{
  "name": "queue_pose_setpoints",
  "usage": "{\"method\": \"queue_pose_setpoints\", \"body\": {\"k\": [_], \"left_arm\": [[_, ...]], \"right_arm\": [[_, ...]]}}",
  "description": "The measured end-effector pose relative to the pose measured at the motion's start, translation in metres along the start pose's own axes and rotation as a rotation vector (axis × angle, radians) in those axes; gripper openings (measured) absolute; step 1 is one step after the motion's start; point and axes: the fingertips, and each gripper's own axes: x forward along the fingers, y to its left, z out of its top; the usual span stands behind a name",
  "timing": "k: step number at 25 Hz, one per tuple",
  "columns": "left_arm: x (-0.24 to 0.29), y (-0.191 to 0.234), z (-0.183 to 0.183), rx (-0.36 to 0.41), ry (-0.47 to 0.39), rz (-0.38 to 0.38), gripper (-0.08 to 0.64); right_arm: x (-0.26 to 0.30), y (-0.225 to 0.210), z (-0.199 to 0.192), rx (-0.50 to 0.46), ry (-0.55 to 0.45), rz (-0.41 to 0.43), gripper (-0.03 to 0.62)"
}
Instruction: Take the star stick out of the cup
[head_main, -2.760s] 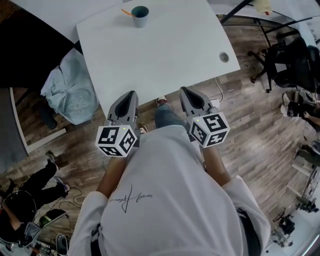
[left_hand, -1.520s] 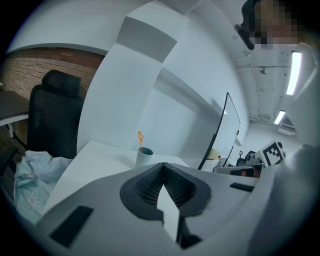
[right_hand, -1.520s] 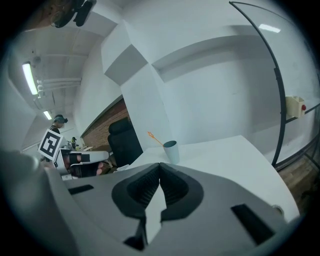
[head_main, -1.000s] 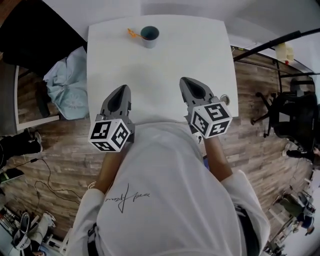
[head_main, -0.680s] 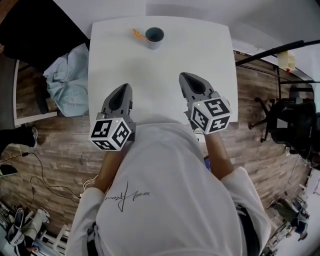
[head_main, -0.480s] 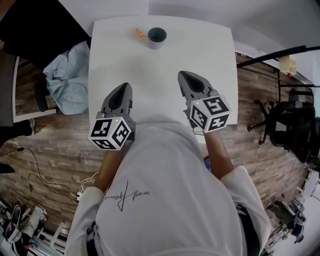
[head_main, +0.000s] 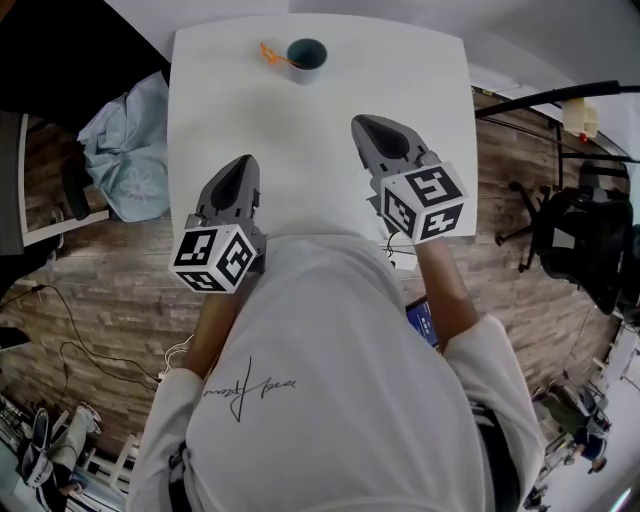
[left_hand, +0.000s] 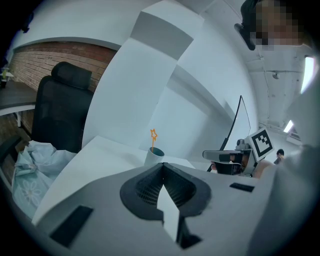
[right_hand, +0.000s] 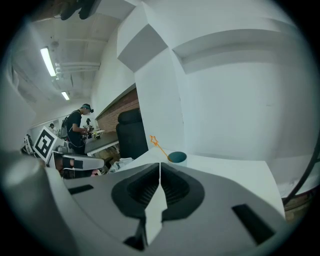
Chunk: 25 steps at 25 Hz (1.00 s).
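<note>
The grey left gripper (head_main: 243, 162) and right gripper (head_main: 362, 123) now sit further over the white table (head_main: 300, 130), jaws closed on nothing, well short of the teal cup (head_main: 306, 57) holding the orange star stick (head_main: 270, 52).

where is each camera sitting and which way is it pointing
Head view: on the person's head, looking steeply down at the white table; shows torso, forearms, left gripper and right gripper.
Left gripper view: on the left gripper, facing along its shut jaws toward the cup; right gripper at right.
Right gripper view: on the right gripper, shut jaws facing the same cup; left gripper at left.
Shared: all three show the cup holding the star stick.
</note>
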Motion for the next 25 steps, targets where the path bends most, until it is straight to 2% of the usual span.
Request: {"method": "queue_pose_setpoints", "body": {"k": [25], "left_arm": [[0.005, 0.001, -0.006, -0.01, 0.032, 0.012, 0.008]], "right_arm": [[0.032, -0.007, 0.009, -0.09, 0.034, 0.04, 0.011]]}}
